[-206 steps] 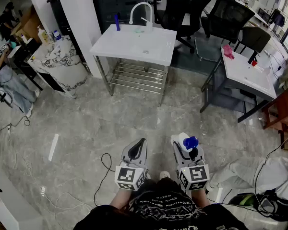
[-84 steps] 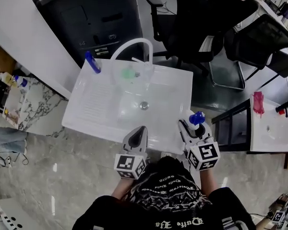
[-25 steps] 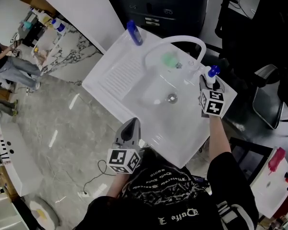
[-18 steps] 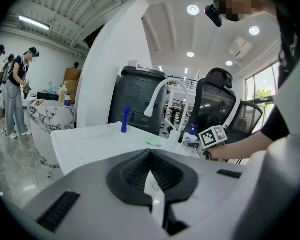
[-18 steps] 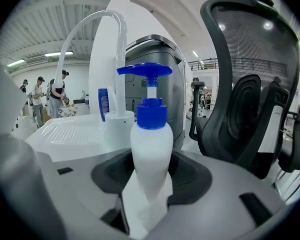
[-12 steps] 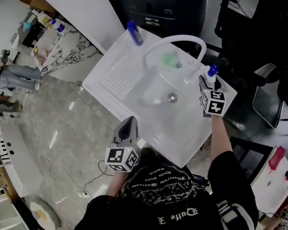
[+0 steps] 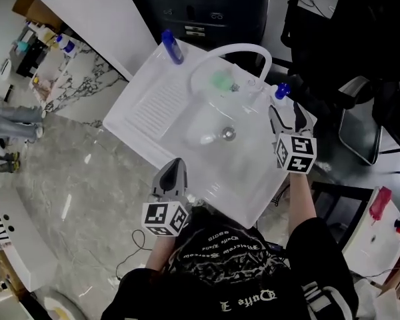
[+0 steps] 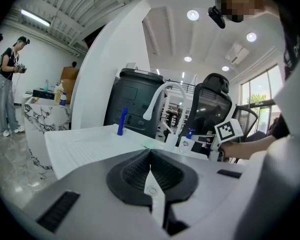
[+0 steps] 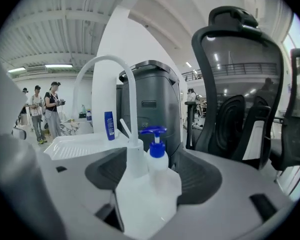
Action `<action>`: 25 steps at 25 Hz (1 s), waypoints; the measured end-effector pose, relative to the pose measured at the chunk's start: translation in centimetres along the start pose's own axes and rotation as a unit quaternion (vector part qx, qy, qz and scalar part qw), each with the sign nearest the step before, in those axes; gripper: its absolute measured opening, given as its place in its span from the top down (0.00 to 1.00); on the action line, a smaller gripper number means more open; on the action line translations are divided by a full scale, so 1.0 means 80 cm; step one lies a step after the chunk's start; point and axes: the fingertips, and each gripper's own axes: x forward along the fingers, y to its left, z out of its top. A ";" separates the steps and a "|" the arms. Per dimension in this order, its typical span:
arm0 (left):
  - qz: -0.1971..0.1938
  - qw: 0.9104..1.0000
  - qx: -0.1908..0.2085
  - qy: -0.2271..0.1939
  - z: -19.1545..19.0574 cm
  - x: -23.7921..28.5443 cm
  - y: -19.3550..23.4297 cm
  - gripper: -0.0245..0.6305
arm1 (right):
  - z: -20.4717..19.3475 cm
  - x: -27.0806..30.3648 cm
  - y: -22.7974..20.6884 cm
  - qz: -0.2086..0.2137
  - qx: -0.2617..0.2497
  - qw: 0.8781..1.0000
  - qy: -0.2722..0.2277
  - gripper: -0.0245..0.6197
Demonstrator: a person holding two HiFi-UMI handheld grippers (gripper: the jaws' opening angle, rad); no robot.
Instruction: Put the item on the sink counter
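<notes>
A white pump bottle with a blue top [image 7: 279, 93] stands on the white sink counter [image 7: 150, 105], at its right rear corner beside the faucet base. My right gripper [image 7: 286, 114] sits just behind it. Its jaws are opening, one on each side of the bottle [image 9: 158, 169], and neither pad touches it. My left gripper [image 7: 173, 177] hangs shut and empty at the counter's front edge. In the left gripper view its pads [image 8: 151, 171] meet, and the bottle [image 8: 186, 143] shows far across the sink.
The curved white faucet [image 7: 233, 49] arches over the basin with its drain [image 7: 229, 133]. A blue bottle [image 7: 171, 47] stands at the back left corner and a green item [image 7: 221, 81] lies near the faucet. Black office chairs [image 7: 360, 105] crowd the right side.
The right jaws have spread away from the pump bottle, which now stands free on the counter. The left gripper stays shut at the front edge.
</notes>
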 end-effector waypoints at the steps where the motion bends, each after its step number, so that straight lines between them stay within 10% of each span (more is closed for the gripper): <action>1: -0.008 1.000 0.000 -0.003 0.002 0.001 -0.003 0.95 | 0.007 -0.010 0.004 -0.001 -0.003 1.000 -0.007 0.48; 25: -0.211 0.974 0.062 -0.054 0.020 -0.025 -0.117 0.95 | 0.010 -0.243 0.136 -0.019 0.031 0.997 -0.067 0.53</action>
